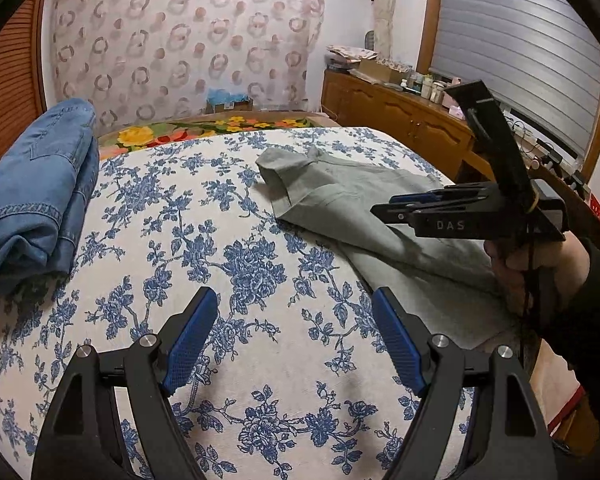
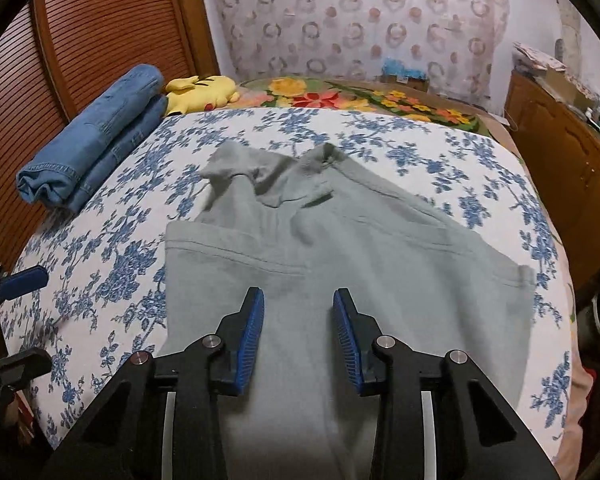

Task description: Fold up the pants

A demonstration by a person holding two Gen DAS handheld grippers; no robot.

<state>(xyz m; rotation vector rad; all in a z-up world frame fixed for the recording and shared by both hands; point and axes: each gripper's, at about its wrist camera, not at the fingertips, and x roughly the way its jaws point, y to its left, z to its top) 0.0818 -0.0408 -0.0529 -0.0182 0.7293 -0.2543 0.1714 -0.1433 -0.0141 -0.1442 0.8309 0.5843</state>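
The grey-green pants (image 2: 340, 248) lie spread, loosely rumpled, on a bed covered by a white sheet with blue flowers (image 1: 228, 264). Their waistband end points toward the far side of the bed, with one corner of fabric turned over.

The right gripper (image 2: 298, 334) hangs directly above the pants. Its jaws stand partly apart, the blue pads (image 2: 251, 332) well short of meeting, with nothing pinched between them; the cloth shows through the gap below. In the left wrist view this same gripper (image 1: 396, 208) appears side-on over the pants, held by a hand (image 1: 540, 276) in a dark sleeve.

The left gripper (image 1: 294, 344) is positioned over bare sheet, beside the pants and clear of them. Its jaws are spread wide and hold nothing.

Folded blue jeans (image 2: 96, 136) are stacked at the far left edge of the bed, well apart from the pants. A yellow plush toy (image 2: 204, 90) lies just beyond them. A wooden dresser (image 1: 396, 116) stands along the right wall.
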